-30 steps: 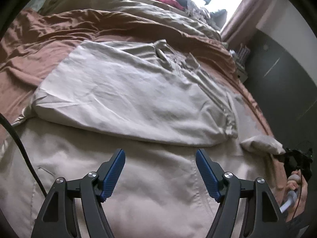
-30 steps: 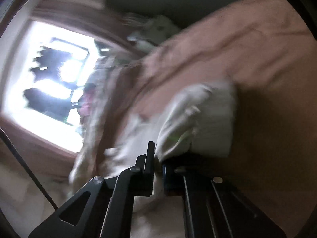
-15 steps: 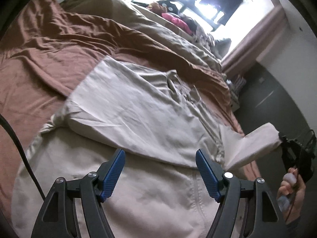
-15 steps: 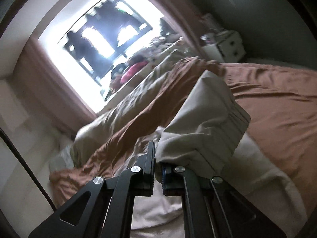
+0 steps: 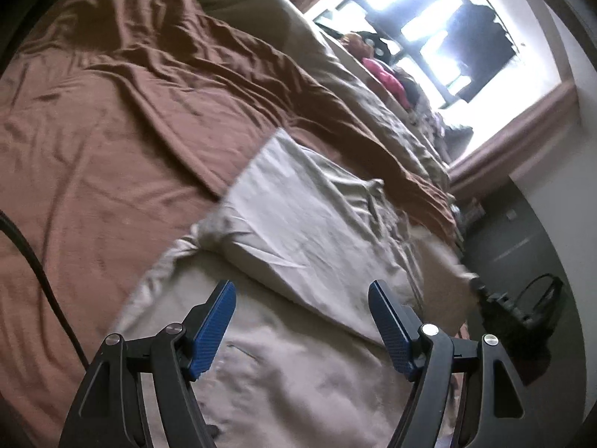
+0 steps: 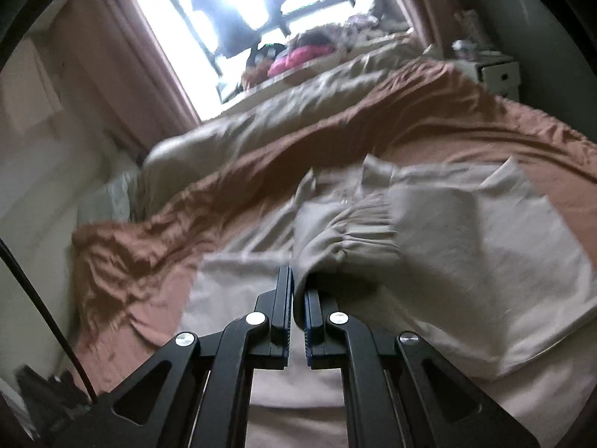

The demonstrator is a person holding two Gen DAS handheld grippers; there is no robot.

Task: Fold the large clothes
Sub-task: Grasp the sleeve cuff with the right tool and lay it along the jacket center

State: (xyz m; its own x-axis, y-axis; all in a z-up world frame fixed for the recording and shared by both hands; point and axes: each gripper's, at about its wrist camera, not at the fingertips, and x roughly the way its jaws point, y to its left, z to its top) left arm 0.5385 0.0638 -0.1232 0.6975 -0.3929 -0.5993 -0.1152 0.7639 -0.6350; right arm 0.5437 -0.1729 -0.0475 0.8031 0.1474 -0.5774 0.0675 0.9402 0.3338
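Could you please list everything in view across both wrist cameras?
shirt: one, beige, spread on the bed, left sleeve folded over
cuff: one, beige, pinched in the right gripper
bedsheet: one, brown, covers the bed
duvet: one, beige, far side of the bed
clothes pile: pink and dark, by the window
window: one, bright
drawers: one, white, bedside
cable: one, black
left gripper: open, blue fingers, empty
right gripper: shut on cuff

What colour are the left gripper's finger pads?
Blue, on black arms; the pads show best in the left wrist view.
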